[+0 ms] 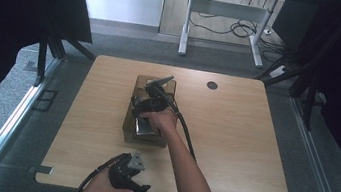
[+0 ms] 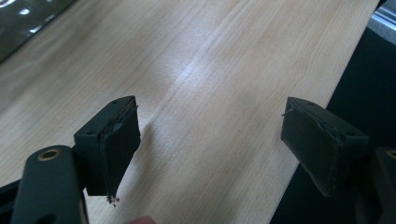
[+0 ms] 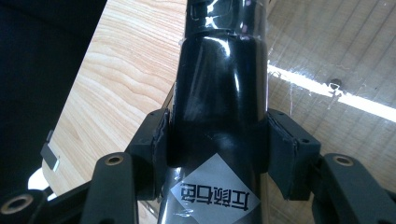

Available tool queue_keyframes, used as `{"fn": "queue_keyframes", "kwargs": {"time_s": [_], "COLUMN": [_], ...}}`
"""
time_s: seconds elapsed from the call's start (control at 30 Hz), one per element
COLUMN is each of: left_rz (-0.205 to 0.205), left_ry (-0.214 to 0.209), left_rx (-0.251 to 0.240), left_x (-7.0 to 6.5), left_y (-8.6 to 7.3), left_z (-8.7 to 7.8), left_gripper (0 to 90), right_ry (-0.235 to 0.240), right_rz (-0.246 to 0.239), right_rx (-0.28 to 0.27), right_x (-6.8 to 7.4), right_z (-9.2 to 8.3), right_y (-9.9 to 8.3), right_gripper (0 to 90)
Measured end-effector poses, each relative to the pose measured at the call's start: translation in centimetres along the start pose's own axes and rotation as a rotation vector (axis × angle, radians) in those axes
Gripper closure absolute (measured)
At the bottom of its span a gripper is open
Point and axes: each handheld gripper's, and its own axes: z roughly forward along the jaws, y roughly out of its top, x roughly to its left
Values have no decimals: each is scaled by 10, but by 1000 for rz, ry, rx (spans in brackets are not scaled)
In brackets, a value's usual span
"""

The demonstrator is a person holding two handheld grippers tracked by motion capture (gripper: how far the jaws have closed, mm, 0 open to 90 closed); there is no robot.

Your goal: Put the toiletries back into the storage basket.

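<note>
A glossy black bottle [image 3: 219,93] with a white diamond label stands between the pads of my right gripper [image 3: 217,144], which is shut on its body. From above, the right gripper [image 1: 152,98] hangs over a clear brownish plastic box [image 1: 131,116] in the middle of the table. The bottle's far end [image 1: 163,81] points away from the person, over the box's back part. The box's clear wall [image 3: 327,56] lies just beside the bottle. My left gripper [image 1: 142,180] rests near the table's front edge. Its jaws [image 2: 210,144] are open, with bare wood between them.
The light wooden table [image 1: 233,135] has a round cable hole [image 1: 212,85] at the back right. Its front edge [image 2: 322,107] runs close to the left gripper. A white desk frame [image 1: 225,13] with cables stands on the floor behind.
</note>
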Motion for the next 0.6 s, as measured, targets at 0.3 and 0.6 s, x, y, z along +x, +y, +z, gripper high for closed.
{"fn": "queue_keyframes", "kwargs": {"time_s": [0.3,0.6], "left_rz": [6,10], "left_ry": [-7,-6], "left_rx": [4,3], "left_x": [-2,-2], "left_y": [1,1], "left_z": [3,1], "left_gripper": [199,199], "right_ry": [-18,-3], "right_rz": [53,113], "right_rx": [2,-21], "right_x": [-7,-14], "right_z": [3,3], "right_y": [0,-3], "right_gripper": [446,450]}}
